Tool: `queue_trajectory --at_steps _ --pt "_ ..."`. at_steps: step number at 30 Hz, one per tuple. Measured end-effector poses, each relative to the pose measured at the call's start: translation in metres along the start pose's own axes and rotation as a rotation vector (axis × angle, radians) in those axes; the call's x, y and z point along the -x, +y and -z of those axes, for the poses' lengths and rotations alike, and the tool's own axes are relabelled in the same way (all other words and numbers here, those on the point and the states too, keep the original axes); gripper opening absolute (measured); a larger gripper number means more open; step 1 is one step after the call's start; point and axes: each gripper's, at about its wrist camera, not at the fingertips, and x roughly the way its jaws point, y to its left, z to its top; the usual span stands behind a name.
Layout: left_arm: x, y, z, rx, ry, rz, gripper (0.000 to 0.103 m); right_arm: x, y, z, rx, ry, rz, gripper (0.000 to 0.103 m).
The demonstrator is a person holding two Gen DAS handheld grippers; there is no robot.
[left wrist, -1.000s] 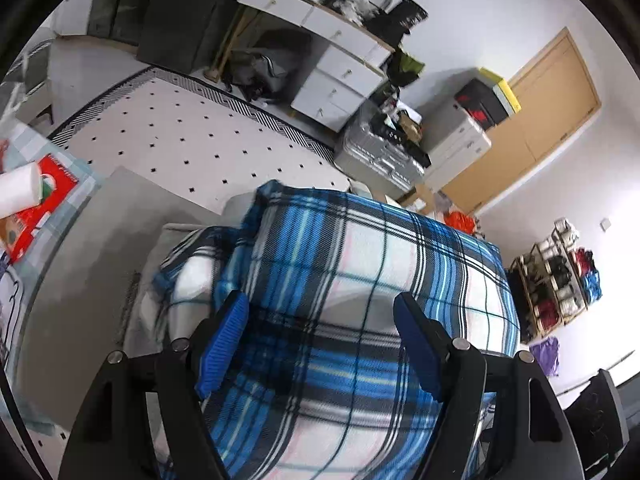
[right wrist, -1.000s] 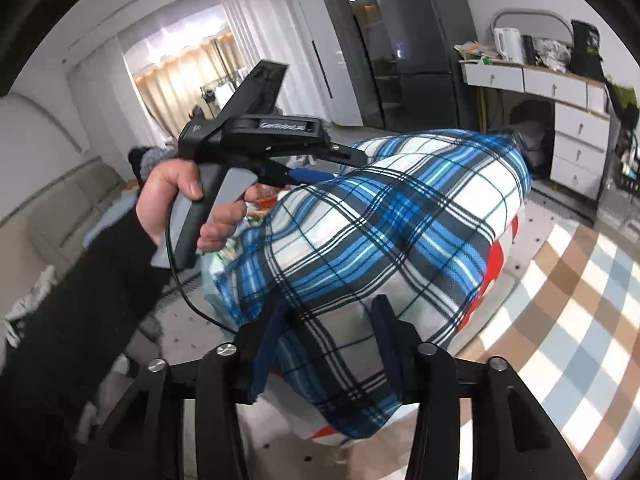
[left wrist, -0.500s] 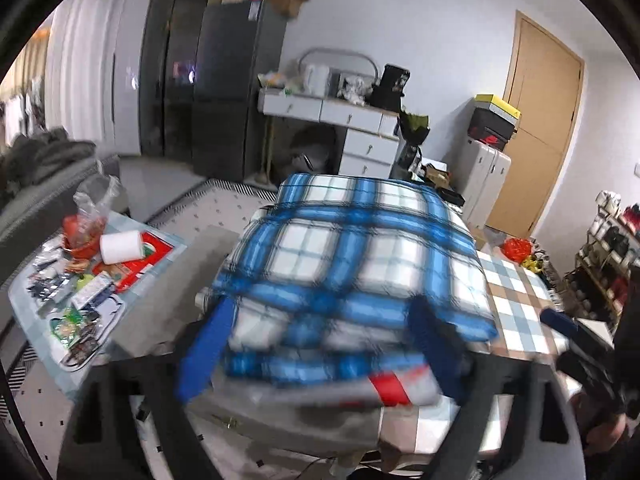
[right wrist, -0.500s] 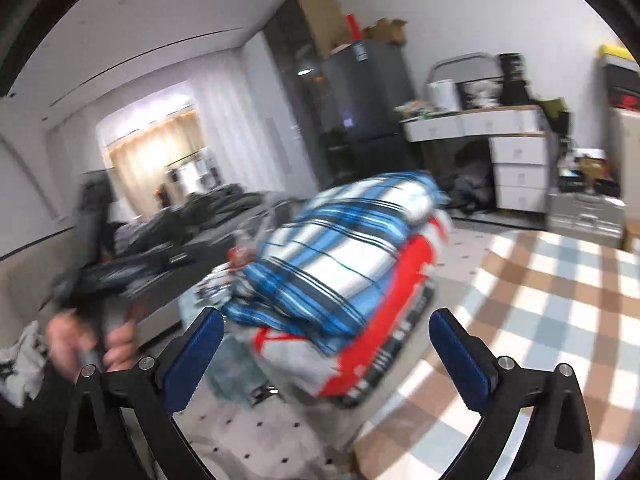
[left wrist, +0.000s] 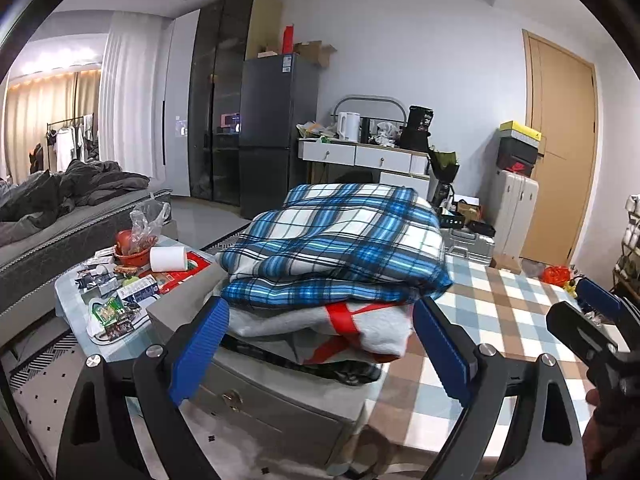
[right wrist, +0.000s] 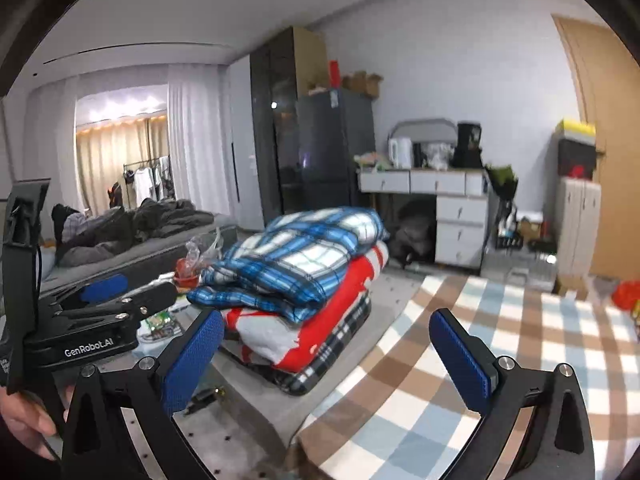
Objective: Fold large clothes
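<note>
A folded blue plaid garment (left wrist: 340, 240) lies on top of a stack, over a grey-and-red garment (left wrist: 360, 324) and a black-and-white checked one (left wrist: 344, 368). The stack rests on a grey ottoman (left wrist: 260, 396). My left gripper (left wrist: 320, 308) is open a short way in front of the stack, with nothing between its blue pads. My right gripper (right wrist: 326, 316) is also open and empty, back from the plaid garment (right wrist: 296, 256) and the red garment (right wrist: 344, 312). Each view catches the other gripper at its edge: the right gripper (left wrist: 588, 308) and the left gripper (right wrist: 108, 296), which a hand (right wrist: 24, 420) holds.
A low table (left wrist: 72, 292) crowded with small items and a paper roll (left wrist: 168, 258) stands left of the ottoman. A checked rug (left wrist: 500, 320) covers the floor to the right. A bed with dark bedding (left wrist: 60, 200) is at the left; a fridge (left wrist: 276, 132), desk (left wrist: 360, 156) and suitcase (left wrist: 516, 208) line the far wall.
Both grippers have drawn back from the plaid garment and their jaws have widened. The right one has let go of the fabric, which now lies folded on the stack.
</note>
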Motion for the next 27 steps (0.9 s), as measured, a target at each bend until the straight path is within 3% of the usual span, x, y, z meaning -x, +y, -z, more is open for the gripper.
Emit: queue_trajectory --at_steps 4,8,27 --pt "0.007 -0.005 -0.006 -0.027 -0.033 -0.023 0.091 0.011 0.001 -0.001 -0.013 -0.043 -0.037 0.103" --pt "0.013 -0.011 -0.003 -0.043 -0.057 0.007 0.091 0.014 0.004 -0.002 -0.017 -0.059 -0.046 0.103" --pt "0.003 -0.024 0.008 -0.081 -0.049 0.023 0.091 0.009 -0.008 0.0 -0.067 -0.05 -0.038 0.103"
